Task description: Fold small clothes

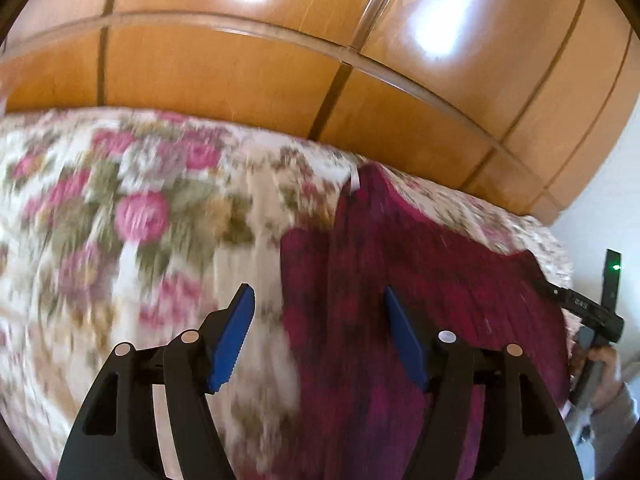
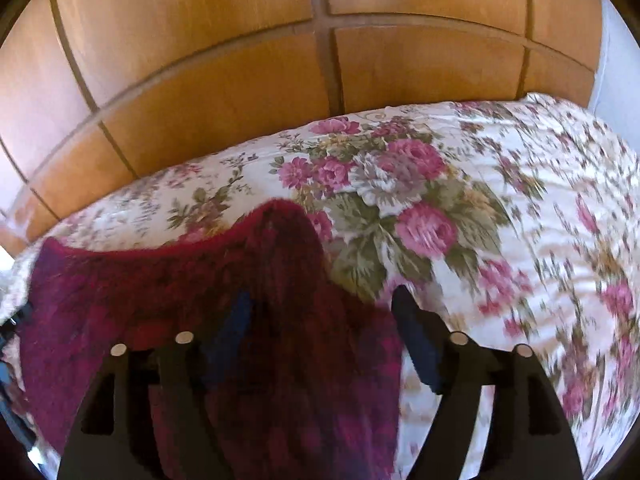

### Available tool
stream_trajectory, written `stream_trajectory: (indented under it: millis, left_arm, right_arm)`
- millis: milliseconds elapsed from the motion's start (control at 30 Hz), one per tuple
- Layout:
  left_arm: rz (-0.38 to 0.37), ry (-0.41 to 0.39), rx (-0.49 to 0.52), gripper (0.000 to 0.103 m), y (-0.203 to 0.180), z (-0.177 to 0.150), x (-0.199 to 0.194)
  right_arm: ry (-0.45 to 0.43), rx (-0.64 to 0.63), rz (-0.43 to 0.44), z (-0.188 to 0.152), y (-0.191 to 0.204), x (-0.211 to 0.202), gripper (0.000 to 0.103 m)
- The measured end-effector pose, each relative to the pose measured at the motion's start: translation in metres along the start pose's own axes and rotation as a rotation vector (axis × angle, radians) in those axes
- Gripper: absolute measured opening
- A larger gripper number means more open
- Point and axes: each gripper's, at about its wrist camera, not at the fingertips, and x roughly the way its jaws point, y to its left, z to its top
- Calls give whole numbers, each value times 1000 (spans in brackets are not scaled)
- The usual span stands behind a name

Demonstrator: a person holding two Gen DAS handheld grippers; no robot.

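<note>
A dark red knitted garment [image 1: 400, 248] lies spread on the flowered bedspread [image 1: 120, 208]. My left gripper [image 1: 318, 296] hangs open just above the garment's left edge; its blue pads [image 1: 236, 340] are apart and nothing is pinched between them. In the right wrist view the same garment [image 2: 160, 280] fills the lower left. My right gripper [image 2: 320, 294] is open over its right edge, the left pad over the knit and the right pad over the bedspread. The right gripper's body [image 1: 580, 308] and the hand holding it [image 1: 604, 368] show at the far right of the left wrist view.
A wooden wardrobe [image 1: 240, 72] with panelled doors stands right behind the bed [image 2: 500, 200]. A small white label [image 1: 354, 178] sticks out at the garment's far end. A white wall [image 1: 600, 200] shows on the right. Both pictures are blurred.
</note>
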Motion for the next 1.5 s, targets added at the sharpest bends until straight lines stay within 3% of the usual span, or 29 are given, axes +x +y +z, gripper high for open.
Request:
stream_trajectory:
  millis: [233,367,467,533,567,633,700,867,1133,1267,1333,1433,1467,1500]
  left_arm:
    - [-192,35,-131,68,15,-68,-38]
    - [-262,83,-179,68,9,-90,-32]
    - [-276,71,-222,66,9,-96,-29]
    - [-296,85,-276,46,15,-98,-26]
    - [-295,89,-276,40,16,-98,-27]
    - [-286,94,-253,26,14,-100,-30]
    - [-279,85,-237,18,11,-100,-35]
    - [-288,70,-203,14,5,-99,-52]
    - [-296,114,-151,13,2,-126,-102]
    - [-243,153,-124,13,0,-152,-119]
    - [-198,157,-100,19,-3,-155,-122]
    - [-114,84,-35,43,-9,-141,-133]
    - [-92,61,-15,47,-10,-134,-133]
    - [-56,38,8,50,-12,-126,-134]
  right_arm:
    - [85,177,218,-81,-34,-43,89]
    - [120,220,270,-120,-36,-50,91]
    - [87,233,282,-136,-33,-57,91]
    - [89,236,292,-139,-31,-59,81]
    - [93,231,295,-141,-28,-59,68]
    - [96,225,310,-142,-26,-61,54]
    - [93,240,324,-142,-28,-64,35]
    - [59,228,350,-144,-25,-89,25]
    - [98,160,374,-180,-15,-136,24]
    - [144,161,353,-204,-18,-140,24]
    - [153,159,337,-207,-19,-136,27]
    - [147,180,307,-201,-22,-134,49]
    - [141,186,299,-199,-23,-134,58]
    - [130,186,290,-196,-24,-134,59]
